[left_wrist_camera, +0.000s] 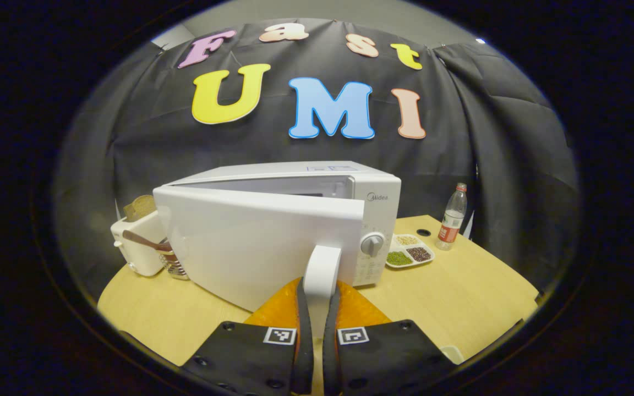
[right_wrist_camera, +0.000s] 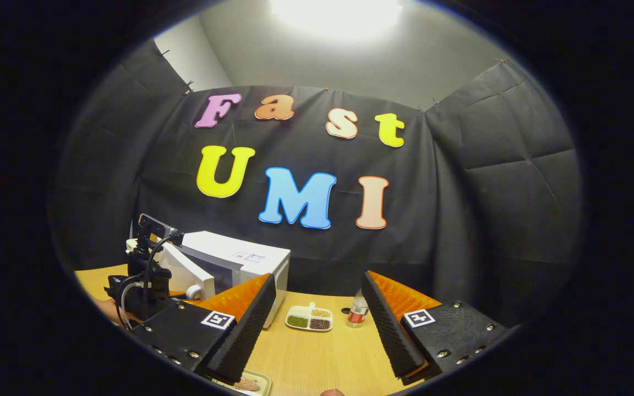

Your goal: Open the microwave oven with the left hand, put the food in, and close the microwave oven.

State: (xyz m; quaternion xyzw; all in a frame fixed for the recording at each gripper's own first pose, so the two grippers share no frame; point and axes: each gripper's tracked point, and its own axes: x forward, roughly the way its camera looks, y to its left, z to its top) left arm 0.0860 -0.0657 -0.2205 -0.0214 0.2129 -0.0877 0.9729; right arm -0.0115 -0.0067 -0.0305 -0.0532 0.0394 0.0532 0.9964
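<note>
The white microwave (left_wrist_camera: 375, 190) stands on the wooden table (left_wrist_camera: 476, 297) with its door (left_wrist_camera: 251, 242) swung partly open toward me. My left gripper (left_wrist_camera: 318, 286) is shut on the door's white handle (left_wrist_camera: 322, 267), one finger on each side. In the right gripper view the microwave (right_wrist_camera: 251, 258) sits at the left, with the left gripper (right_wrist_camera: 146, 286) at its handle (right_wrist_camera: 194, 291). My right gripper (right_wrist_camera: 318, 286) hangs open above the table with nothing between its fingers. A tray of pinkish food (right_wrist_camera: 246, 383) peeks in at the bottom edge below it.
A white sectioned dish of beans (left_wrist_camera: 409, 250) and a plastic bottle (left_wrist_camera: 451, 220) stand right of the microwave. To its left are a white toaster (left_wrist_camera: 135, 253) holding a bread slice (left_wrist_camera: 141, 206) and a small holder with a brown utensil (left_wrist_camera: 176, 264).
</note>
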